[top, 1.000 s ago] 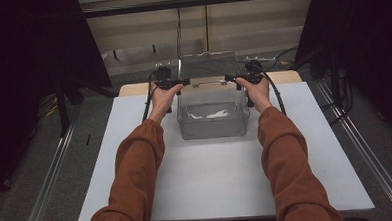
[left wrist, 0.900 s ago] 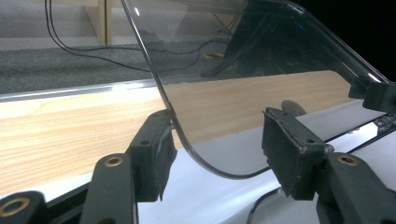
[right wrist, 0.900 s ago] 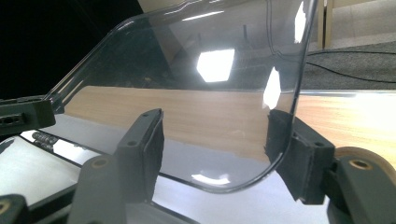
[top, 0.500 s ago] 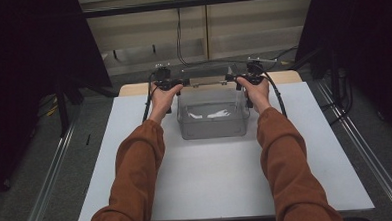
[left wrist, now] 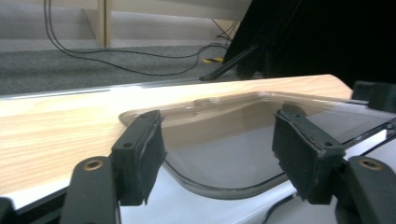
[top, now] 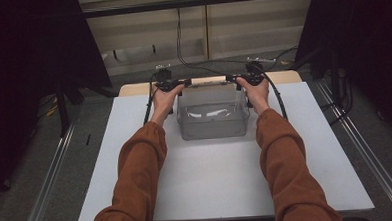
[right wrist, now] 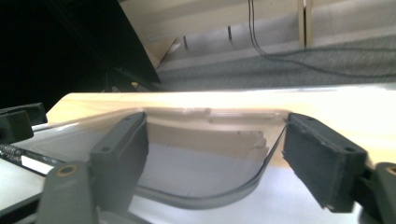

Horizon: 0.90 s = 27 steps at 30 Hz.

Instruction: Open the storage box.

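The bin [top: 212, 114], a clear plastic one, sits on the white board [top: 135, 143] at the far middle of the table, directly between the two grippers, one at each far corner. In the left gripper [left wrist: 217, 154] view, the bin's rounded corner rim lies in the gap between the jaws, with the pads [left wrist: 140, 154] clear of it on both sides; the right gripper [right wrist: 212, 158] view shows the mirror case, the rim crossing between its pads [right wrist: 322, 158] without being pinched. Both sets of jaws have just been opening and now stand apart around the rim, gripping nothing. Working the two corners at once looks like the way to handle a wide, light bin level, so the jaws spreading while the bin rests flat suggests it has been set down and is being let go. The left hand [top: 164, 99] and right hand [top: 253, 90] hold level at rim height, just beside the bin's side walls.
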{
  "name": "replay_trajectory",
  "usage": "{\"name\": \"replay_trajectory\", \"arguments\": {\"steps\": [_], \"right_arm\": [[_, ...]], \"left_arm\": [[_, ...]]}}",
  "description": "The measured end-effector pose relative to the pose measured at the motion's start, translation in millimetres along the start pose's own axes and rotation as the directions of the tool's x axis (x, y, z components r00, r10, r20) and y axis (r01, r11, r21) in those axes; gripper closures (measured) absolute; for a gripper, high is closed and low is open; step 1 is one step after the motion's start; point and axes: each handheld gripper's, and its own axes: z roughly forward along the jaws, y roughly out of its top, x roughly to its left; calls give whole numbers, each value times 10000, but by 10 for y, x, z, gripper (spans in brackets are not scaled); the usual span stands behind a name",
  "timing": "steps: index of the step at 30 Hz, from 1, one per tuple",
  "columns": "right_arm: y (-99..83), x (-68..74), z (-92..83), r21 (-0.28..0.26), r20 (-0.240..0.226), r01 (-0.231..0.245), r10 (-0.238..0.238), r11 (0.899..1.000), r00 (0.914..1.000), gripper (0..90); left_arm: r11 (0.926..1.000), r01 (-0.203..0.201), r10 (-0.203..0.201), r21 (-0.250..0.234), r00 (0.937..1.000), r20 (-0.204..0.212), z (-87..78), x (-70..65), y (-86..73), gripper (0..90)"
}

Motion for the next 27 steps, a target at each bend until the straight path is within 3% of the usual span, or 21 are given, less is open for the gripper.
{"name": "replay_trajectory", "arguments": {"steps": [4,12,14,20,23,27], "right_arm": [[19,22,-25,-122,-20,313,-314,9994,9995,178],[30,72,-53,-283,102,945,-942,9951,9955,110],[41,87,-66,-380,180,1052,-1045,9937,9944,94],[71,156,-111,-522,215,1695,-1686,9842,9855,52],[71,187,-141,-622,183,1747,-1739,9826,9846,51],[51,209,-212,-922,194,1890,-1880,9776,9820,45]], "left_arm": [[10000,-45,45,-54,10000,45,-21,18,-5,267],[9956,-887,878,-312,9957,-307,-88,-36,1,179],[9954,-863,852,-410,9960,-283,-103,-44,12,130],[9915,-1202,1192,-503,9926,-235,-113,-86,10,95],[9876,-1538,1532,-315,9880,-191,-133,-116,4,84],[9846,-1690,1685,-436,9856,-148,-208,-156,11,58]]}}
